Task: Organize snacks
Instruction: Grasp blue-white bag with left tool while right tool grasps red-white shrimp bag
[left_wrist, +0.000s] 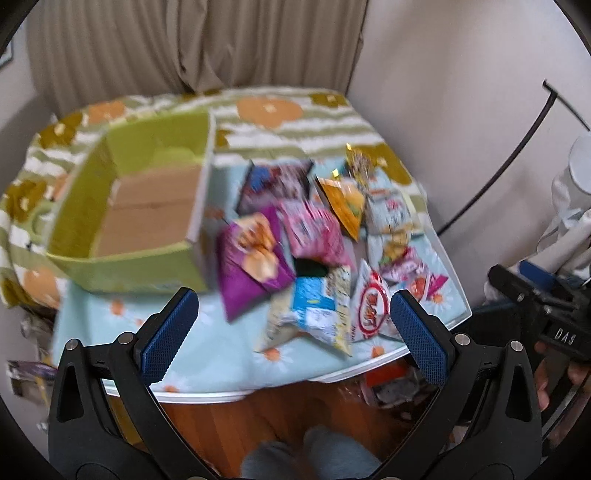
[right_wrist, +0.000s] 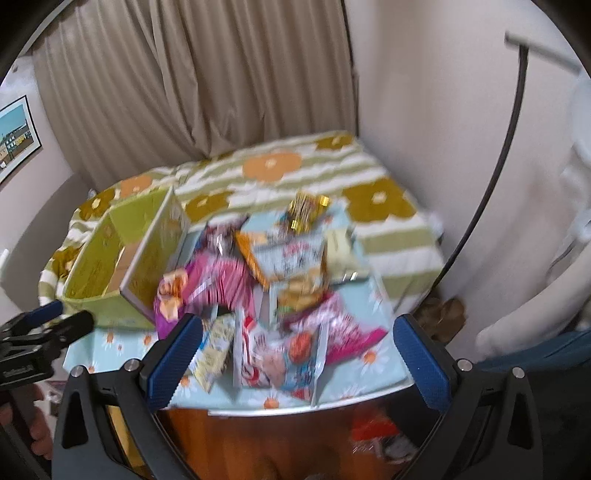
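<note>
A pile of snack bags lies on a small table with a light blue daisy cloth (left_wrist: 207, 354). It includes a purple bag (left_wrist: 251, 266), a pink bag (left_wrist: 314, 232), an orange bag (left_wrist: 343, 206), a blue and white bag (left_wrist: 314, 310) and a red and white bag (left_wrist: 373, 306). An open, empty green cardboard box (left_wrist: 144, 206) stands to their left; it also shows in the right wrist view (right_wrist: 110, 273). My left gripper (left_wrist: 291, 332) is open and empty above the table's near edge. My right gripper (right_wrist: 295, 354) is open and empty over the near bags (right_wrist: 280, 354). Both views are blurred.
The table (right_wrist: 373, 397) stands against a bed with a green-striped flowered blanket (right_wrist: 399, 229). A beige curtain (right_wrist: 207, 74) hangs behind. A black cable (right_wrist: 506, 147) runs down the right wall. Wooden floor (left_wrist: 266, 413) with litter (left_wrist: 391, 387) lies below the near table edge.
</note>
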